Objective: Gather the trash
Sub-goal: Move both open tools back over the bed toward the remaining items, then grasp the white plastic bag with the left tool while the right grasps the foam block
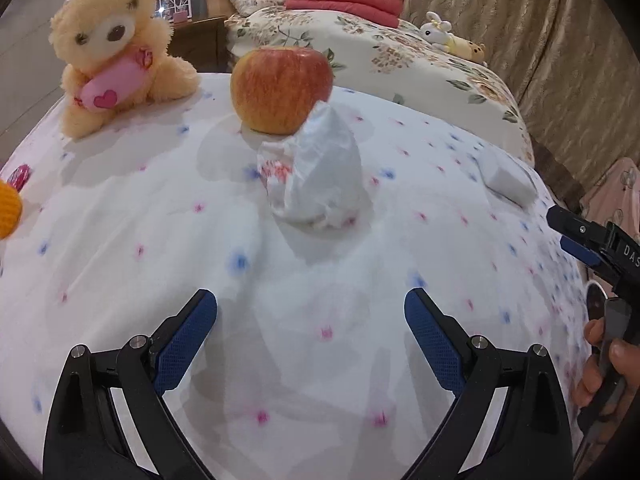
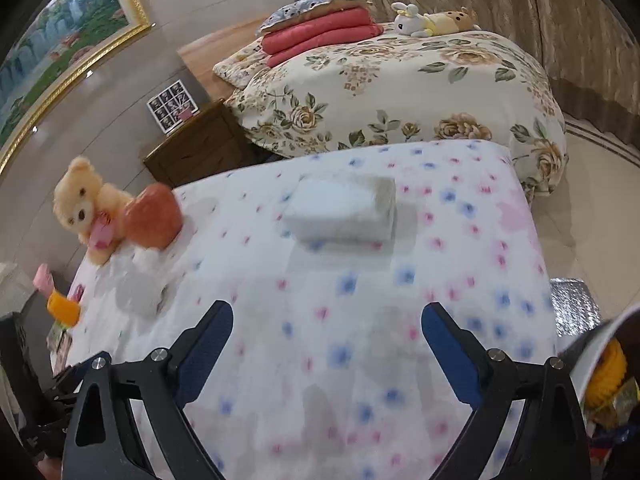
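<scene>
A crumpled white plastic bag with red print stands on the flowered cloth, just in front of a red apple. My left gripper is open and empty, a short way before the bag. My right gripper is open and empty above the cloth; it shows at the right edge of the left wrist view. A white tissue pack lies ahead of the right gripper and also shows in the left wrist view. The bag appears blurred in the right wrist view.
A cream teddy bear sits at the back left, also in the right wrist view, beside the apple. An orange object lies at the left edge. A bin with trash is at the lower right. A floral bed stands behind.
</scene>
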